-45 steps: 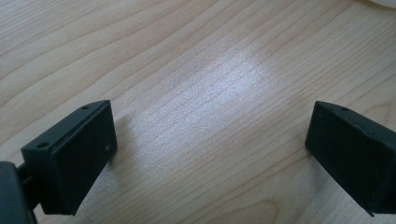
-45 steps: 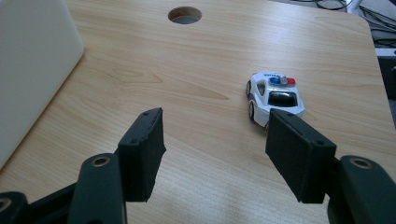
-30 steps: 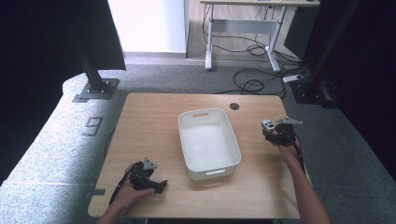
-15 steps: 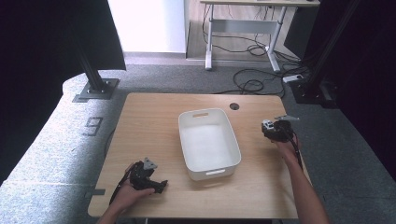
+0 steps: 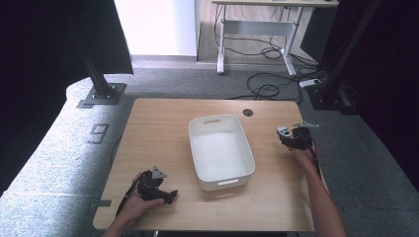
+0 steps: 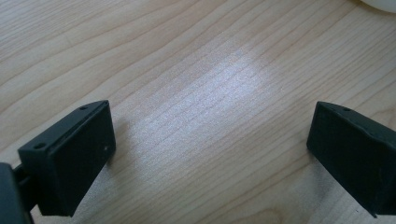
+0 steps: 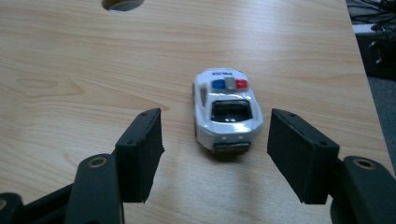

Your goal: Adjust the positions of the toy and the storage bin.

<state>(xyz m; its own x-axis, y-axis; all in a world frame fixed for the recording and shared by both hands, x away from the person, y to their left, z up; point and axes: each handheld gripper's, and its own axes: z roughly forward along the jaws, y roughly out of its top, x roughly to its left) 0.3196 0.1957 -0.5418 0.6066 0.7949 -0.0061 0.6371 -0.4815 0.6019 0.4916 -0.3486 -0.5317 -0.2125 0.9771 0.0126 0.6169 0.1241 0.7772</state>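
Note:
A small white toy police car (image 7: 227, 111) with a blue and red light bar stands on the wooden table, its rear end toward my right gripper (image 7: 217, 149). That gripper is open, its jaws either side of the car's rear without touching it. From above, the car (image 5: 283, 132) lies near the table's right edge with the right gripper (image 5: 291, 138) just behind it. My left gripper (image 5: 169, 196) rests at the front left of the table, held by a hand. Its jaws stand wide apart over bare wood in the left gripper view (image 6: 210, 154), with nothing between them.
An empty white plastic bin (image 5: 247, 150) with handle slots stands in the table's middle. A round cable hole (image 5: 247, 112) sits at the back right (image 7: 121, 3). The table's right edge (image 7: 359, 60) is close to the car. Black stands, desk legs and cables are on the floor behind.
The right gripper has crept slightly forward toward the car. The left gripper has stayed where it was.

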